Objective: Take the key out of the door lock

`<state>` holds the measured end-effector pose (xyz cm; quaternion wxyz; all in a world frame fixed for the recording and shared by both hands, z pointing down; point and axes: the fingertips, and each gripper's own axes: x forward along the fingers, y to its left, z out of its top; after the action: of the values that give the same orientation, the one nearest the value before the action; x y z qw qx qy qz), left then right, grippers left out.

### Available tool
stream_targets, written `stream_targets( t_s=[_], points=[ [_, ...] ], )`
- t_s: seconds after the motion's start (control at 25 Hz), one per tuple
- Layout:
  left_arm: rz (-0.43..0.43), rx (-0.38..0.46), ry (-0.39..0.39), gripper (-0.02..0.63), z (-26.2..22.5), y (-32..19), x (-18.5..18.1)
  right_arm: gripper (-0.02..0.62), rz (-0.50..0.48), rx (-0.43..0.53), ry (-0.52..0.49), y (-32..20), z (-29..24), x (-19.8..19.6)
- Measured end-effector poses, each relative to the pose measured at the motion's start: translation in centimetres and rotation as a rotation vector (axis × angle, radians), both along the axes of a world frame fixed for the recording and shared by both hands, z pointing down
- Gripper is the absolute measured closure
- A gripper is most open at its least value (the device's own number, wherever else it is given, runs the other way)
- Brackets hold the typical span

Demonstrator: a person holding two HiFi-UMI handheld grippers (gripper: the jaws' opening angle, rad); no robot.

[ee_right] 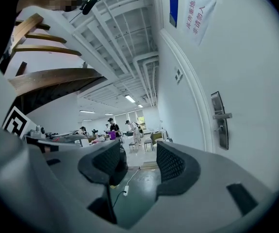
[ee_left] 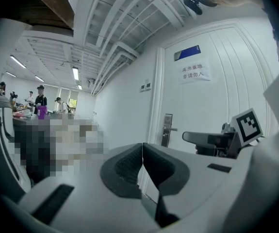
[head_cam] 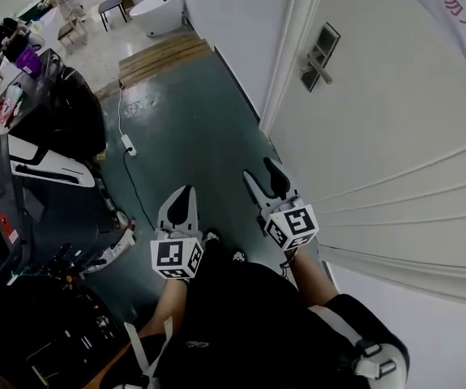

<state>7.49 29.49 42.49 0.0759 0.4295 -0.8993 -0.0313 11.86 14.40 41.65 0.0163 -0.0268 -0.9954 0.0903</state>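
The white door (head_cam: 395, 128) fills the right of the head view, with its metal lock plate and lever handle (head_cam: 320, 55) far ahead of both grippers. In the right gripper view a small stub that may be the key (ee_right: 219, 129) sticks out of the lock plate (ee_right: 220, 123) just under the handle. The left gripper view shows the same plate (ee_left: 167, 130) at a distance. My left gripper (head_cam: 186, 193) is held low over the floor, its pads pressed together (ee_left: 142, 152) on nothing. My right gripper (head_cam: 258, 168) is closer to the door, open (ee_right: 138, 154) and empty.
A paper notice (head_cam: 451, 6) hangs on the door. On the green floor (head_cam: 192, 120) lie a black cable and a white power strip (head_cam: 127, 144). Dark desks and equipment (head_cam: 46, 185) crowd the left. Wooden steps (head_cam: 164, 55) lie ahead, and people work at far tables (ee_right: 112, 127).
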Motion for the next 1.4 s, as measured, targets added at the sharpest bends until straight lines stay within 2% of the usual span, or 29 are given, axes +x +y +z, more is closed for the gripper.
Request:
stream_targets(
  t_s=[0.32,0.68,0.84,1.12,1.4],
  points=[
    [0.113,-0.029,-0.005,0.583,1.4,-6.7,-5.8,0.352,0.082,-0.027,0.012,-5.2,2.0,-5.1],
    [0.223,-0.028,0.011,0.583,-0.1,-12.9,-16.6,0.351,0.185,-0.027,0.033,-10.6,0.9,-14.0],
    [0.282,-0.027,-0.018,0.583,-1.3,-15.3,-20.7,0.351,0.230,-0.037,0.025,-12.3,0.2,-17.4],
    [0.358,-0.029,0.050,0.583,0.1,-18.1,-23.9,0.354,0.321,-0.066,0.061,-14.5,1.2,-19.6],
    [0.512,-0.032,0.045,0.583,1.0,-23.0,-27.0,0.362,0.462,-0.070,0.058,-17.9,1.2,-21.2]
  ],
)
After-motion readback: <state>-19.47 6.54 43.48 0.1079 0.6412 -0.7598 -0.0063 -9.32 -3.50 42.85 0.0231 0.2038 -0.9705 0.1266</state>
